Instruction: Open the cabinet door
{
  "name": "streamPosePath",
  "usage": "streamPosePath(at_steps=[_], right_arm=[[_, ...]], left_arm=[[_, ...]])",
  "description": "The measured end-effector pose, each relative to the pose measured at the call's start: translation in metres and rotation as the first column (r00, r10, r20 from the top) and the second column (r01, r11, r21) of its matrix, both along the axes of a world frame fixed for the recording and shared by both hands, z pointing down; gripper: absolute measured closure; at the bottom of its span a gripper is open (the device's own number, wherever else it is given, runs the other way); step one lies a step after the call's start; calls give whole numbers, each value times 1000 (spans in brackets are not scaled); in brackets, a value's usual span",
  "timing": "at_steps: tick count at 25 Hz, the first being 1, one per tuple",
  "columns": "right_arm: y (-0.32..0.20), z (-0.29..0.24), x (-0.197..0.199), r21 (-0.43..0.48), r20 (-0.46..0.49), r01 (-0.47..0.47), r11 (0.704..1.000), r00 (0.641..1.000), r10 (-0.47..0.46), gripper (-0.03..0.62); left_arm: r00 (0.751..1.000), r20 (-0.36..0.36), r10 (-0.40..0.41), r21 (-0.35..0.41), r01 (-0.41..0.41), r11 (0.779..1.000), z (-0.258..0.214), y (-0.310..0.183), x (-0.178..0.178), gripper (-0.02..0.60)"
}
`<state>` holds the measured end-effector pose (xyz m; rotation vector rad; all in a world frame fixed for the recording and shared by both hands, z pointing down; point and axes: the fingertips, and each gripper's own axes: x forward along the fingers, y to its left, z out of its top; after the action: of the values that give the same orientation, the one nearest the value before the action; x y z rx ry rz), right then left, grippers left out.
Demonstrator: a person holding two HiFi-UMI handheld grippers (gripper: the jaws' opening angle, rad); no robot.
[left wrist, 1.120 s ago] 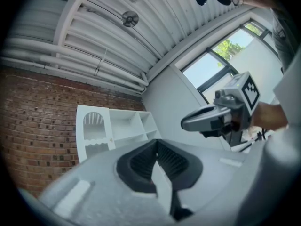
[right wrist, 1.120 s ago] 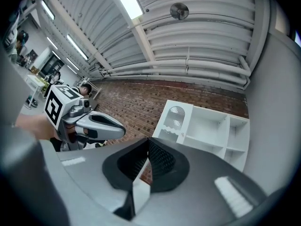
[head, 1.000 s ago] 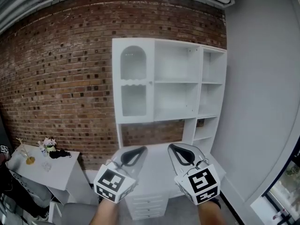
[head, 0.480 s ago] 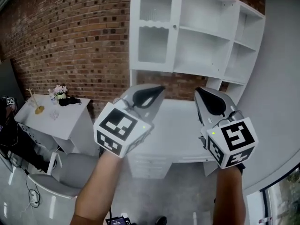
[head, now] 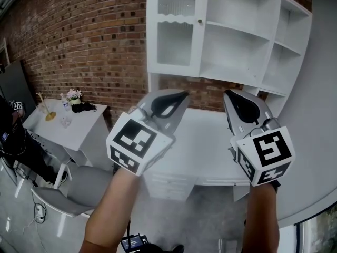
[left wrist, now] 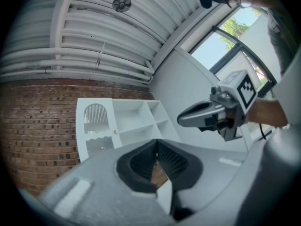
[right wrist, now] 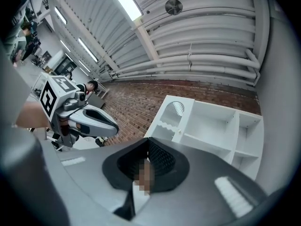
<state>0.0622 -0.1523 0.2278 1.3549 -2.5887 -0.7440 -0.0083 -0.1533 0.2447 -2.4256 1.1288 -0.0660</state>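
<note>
The white cabinet (head: 231, 30) hangs on the brick wall, above a desk. Its door (head: 176, 28) is on the left, closed, with an arched ribbed pane above a square pane and a small knob (head: 199, 20) on its right edge. My left gripper (head: 181, 96) is shut and empty, held in the air below the door and well short of it. My right gripper (head: 228, 95) is shut and empty, level with the left, below the open shelves. From the left gripper view, the door (left wrist: 96, 126) is far ahead, with the right gripper (left wrist: 181, 120) alongside. From the right gripper view, the door (right wrist: 170, 119) is equally distant.
A white desk (head: 205, 152) with drawers (head: 167, 186) stands under the cabinet. At the left are a small white table (head: 63, 125) with flowers (head: 73, 95) and a grey chair (head: 84, 186). A grey wall (head: 321, 115) closes the right side.
Both grippers have moved forward toward the cabinet, staying shut side by side. The cabinet now looks larger and sits higher in the head view.
</note>
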Motion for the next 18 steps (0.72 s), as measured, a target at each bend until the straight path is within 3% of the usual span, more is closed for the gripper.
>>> streamPosePath(at_steps=[11, 18], right_arm=[[-59, 16, -7, -22, -9, -56, 998, 998, 56, 589], [-99, 8, -25, -14, 7, -108, 994, 994, 108, 589]], left_arm=[[998, 8, 60, 0, -60, 998, 1, -69, 4, 578], [995, 26, 99, 26, -100, 995, -14, -111, -14, 578]])
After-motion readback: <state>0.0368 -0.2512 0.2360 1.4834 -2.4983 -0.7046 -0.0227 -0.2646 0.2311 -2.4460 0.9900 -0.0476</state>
